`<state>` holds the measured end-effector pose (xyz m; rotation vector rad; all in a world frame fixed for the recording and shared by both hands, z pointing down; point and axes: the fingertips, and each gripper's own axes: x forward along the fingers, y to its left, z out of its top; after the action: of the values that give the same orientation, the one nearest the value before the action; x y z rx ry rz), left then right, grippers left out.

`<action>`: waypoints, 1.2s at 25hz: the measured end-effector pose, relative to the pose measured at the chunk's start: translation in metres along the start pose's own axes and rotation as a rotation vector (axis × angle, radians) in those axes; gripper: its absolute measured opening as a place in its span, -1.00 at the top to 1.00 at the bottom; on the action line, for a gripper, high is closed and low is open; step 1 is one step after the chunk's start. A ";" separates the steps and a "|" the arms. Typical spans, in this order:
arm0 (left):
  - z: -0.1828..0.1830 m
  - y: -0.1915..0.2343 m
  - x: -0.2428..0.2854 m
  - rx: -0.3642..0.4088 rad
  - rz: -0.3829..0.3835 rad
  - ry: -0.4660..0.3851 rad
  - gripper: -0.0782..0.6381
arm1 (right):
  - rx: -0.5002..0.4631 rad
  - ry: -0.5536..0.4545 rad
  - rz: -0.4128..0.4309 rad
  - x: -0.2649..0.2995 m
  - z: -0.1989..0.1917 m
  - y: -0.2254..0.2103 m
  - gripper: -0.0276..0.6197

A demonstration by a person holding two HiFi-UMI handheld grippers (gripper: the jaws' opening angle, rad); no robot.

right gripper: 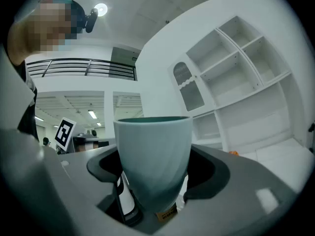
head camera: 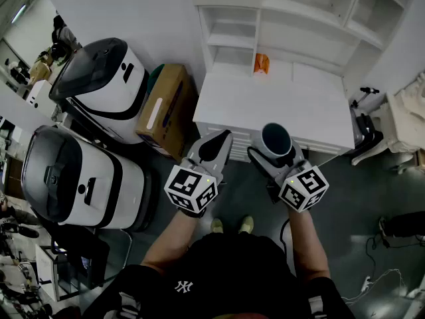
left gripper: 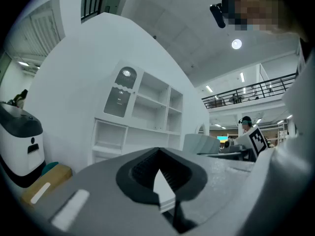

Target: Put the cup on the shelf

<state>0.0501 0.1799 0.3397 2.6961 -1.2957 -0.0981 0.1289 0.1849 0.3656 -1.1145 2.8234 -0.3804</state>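
Cardboard box (head camera: pixel 166 106): on the floor, against the left side of the shelf (head camera: pixel 285 105).
Left gripper (head camera: pixel 221 142): before the shelf's left front corner, jaws pressed together with nothing between them.
Cup (head camera: pixel 276 139): pale teal, upright, held in the air just before the shelf's front edge (not set on it).
Right gripper (head camera: pixel 275 154): before the shelf's middle, jaws clamped on the cup's lower sides.
Orange item (head camera: pixel 261 63): at the back of the shelf's worktop.

Two white machines with dark domed lids at left, one (head camera: pixel 99 85) beyond the other (head camera: pixel 73 178). Cardboard box (head camera: pixel 166 108) between the farther machine and the white worktop (head camera: pixel 285 111). Small orange object (head camera: pixel 261 63) at worktop's back. Loose cables (head camera: pixel 382 271) on grey floor, right
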 end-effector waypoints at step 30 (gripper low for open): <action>0.000 0.065 -0.034 -0.041 0.014 0.001 0.78 | 0.040 -0.001 -0.030 0.043 -0.004 0.022 -0.29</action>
<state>-0.0208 0.1665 0.3503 2.6526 -1.2977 -0.1201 0.0824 0.1722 0.3640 -1.1500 2.7888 -0.4362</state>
